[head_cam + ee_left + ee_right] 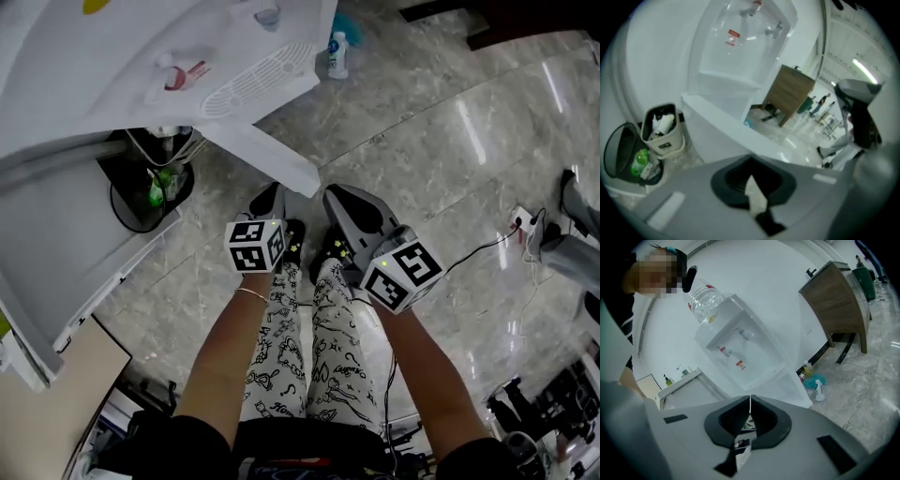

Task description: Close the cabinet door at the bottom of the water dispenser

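Matte grey left tool [751, 158], right tool [750, 397] closed; boxy white dispenser [752, 363]

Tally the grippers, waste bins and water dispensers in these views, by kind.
Grippers: 2 (left gripper, right gripper)
Waste bins: 2 (black bin, pale bin)
Water dispenser: 1
Total: 5

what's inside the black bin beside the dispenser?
A green bottle and some pale litter show in the black bin. Whatever lies beneath them is covered, so the bottom can't be seen.
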{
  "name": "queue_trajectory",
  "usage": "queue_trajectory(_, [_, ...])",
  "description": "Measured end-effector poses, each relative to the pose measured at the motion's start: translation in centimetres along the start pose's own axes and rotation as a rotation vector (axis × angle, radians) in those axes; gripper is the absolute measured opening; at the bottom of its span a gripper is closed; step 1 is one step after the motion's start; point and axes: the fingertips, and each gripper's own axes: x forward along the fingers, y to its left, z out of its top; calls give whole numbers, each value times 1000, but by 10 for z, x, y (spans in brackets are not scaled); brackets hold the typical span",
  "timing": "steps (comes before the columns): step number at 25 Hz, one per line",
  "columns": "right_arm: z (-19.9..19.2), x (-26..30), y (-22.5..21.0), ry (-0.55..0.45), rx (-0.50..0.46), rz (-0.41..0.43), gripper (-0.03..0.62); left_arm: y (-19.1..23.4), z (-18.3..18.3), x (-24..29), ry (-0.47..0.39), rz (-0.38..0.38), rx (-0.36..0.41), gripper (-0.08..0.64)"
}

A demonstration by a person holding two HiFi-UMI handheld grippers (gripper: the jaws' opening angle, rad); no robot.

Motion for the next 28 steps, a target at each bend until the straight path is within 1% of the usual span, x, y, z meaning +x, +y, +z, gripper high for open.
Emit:
queue_trajectory(3, [10,-2,-5,-33,22,-7,17,-7,23,18,-19,-10,-24,-3])
queue_trajectory(5, [17,-4,-9,-48,28,-4,17,-10,42,31,-33,-22,-15,-2])
queue_trajectory(9, [27,-11,-22,-71,67,-20,17,-19,75,56,-25,-67,88,-2])
queue_trajectory(11, [31,-17,-30,-86,89,-39,17,-20,89,64,-43,-83,102,-2])
queue_trajectory(13, [36,-21,-37,-101,104,-54,17,-18,103,72,-78,-94,68,-2])
queue_trajectory(17, [42,-26,-43,-124,117,-69,17,-8,123,88,-152,-99,-58,-2])
queue_trajectory(20, [47,-29,-45,-151,129,-76,17,5,129,101,-173,-67,-139,-2])
queue_trajectory(22, [48,-31,-48,-156,124,-89,17,14,133,108,-183,-60,-182,-2])
queue_trajectory(24, [47,-36,-51,-150,111,-118,17,23,137,113,-192,-65,-197,-2])
queue_trajectory(28, [45,-48,-55,-154,113,-146,17,39,146,118,-206,-34,-172,-2])
